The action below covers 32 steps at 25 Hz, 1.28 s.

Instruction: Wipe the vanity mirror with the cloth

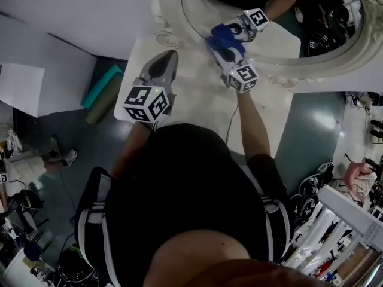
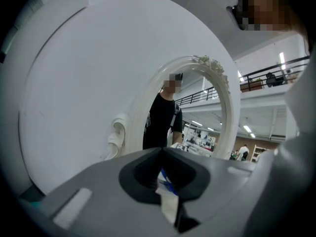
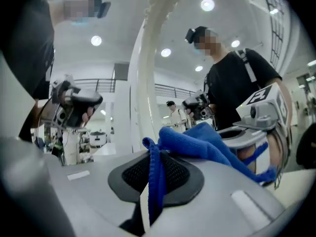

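Two tools work above the counter (image 1: pixel 197 97): the right tool (image 3: pixel 155 154) pinches a fold of the soft, light blue cloth (image 3: pixel 207 139) against the vanity mirror (image 1: pixel 281 37), while the left tool (image 1: pixel 167 61) hangs closed and empty. That glass looks fragile, so gentle pressure seems wise

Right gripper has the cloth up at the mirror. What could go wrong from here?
The right gripper pinches only a thin fold of the cloth between its jaws. The rest bunches outside, so rubbing may pull it free.
Those jaws sit close to the mirror, so hard parts could scrape the glass.
The left gripper, shut and empty, hangs apart over the table. A firm push might shift the mirror.
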Available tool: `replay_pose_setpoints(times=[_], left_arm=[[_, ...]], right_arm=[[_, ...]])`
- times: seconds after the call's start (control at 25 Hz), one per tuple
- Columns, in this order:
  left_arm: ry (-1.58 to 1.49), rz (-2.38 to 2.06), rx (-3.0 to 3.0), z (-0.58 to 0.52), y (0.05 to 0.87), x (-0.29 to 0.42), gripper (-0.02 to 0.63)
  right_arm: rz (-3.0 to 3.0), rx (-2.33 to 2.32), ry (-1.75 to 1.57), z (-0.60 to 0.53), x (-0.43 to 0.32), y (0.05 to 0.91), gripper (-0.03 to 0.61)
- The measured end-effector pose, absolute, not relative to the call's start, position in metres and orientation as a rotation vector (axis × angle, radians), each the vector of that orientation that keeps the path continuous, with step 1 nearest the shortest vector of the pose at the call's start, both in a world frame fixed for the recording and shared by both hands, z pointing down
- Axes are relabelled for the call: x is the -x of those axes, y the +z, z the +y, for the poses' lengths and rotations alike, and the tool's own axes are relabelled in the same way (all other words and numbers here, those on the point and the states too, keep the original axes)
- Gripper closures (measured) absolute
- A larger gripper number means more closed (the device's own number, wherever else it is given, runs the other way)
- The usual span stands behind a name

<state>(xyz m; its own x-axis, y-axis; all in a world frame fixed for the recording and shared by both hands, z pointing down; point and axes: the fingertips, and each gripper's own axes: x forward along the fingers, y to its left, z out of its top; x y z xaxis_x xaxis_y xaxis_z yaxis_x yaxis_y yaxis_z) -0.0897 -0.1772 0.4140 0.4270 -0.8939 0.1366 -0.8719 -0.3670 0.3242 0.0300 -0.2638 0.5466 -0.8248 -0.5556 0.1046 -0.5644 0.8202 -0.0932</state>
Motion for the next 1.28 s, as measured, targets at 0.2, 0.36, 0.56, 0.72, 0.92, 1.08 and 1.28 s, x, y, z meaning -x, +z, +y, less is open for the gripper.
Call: replay_pose_setpoints(times=[0.2,0.36,0.56,0.72,0.92,1.08,1.28], left_arm=[[-0.099,-1.513,-2.334,-0.178,0.416,0.092,0.603],[-0.107,-1.501,-2.337,-0.179,0.415,0.090,0.603],[-0.105,-1.494,-2.350,-0.176,0.411,0.087,0.603],[-0.095,-1.477,-2.362,-0.177,0.412,0.083,0.603],[-0.096,-1.468,-2.368,-0.176,0.413,0.081,0.603],[-0.099,-1.468,-2.367,-0.176,0.413,0.083,0.603],[-0.105,-1.474,-2.370,-0.176,0.408,0.083,0.603]], right_arm=[[-3.185,-1.145,0.508,-0.259,-0.055,0.499,0.538],[-3.308,-1.327,0.651,-0.248,-0.080,0.462,0.538],[-3.387,-1.685,0.579,-0.220,-0.126,0.413,0.538],[-3.310,-2.145,0.314,-0.205,-0.182,0.375,0.540],[-3.142,-2.561,-0.005,-0.186,-0.249,0.330,0.540],[-2.955,-2.820,-0.243,-0.175,-0.291,0.305,0.540],[-2.789,-2.845,-0.471,-0.185,-0.315,0.276,0.539]])
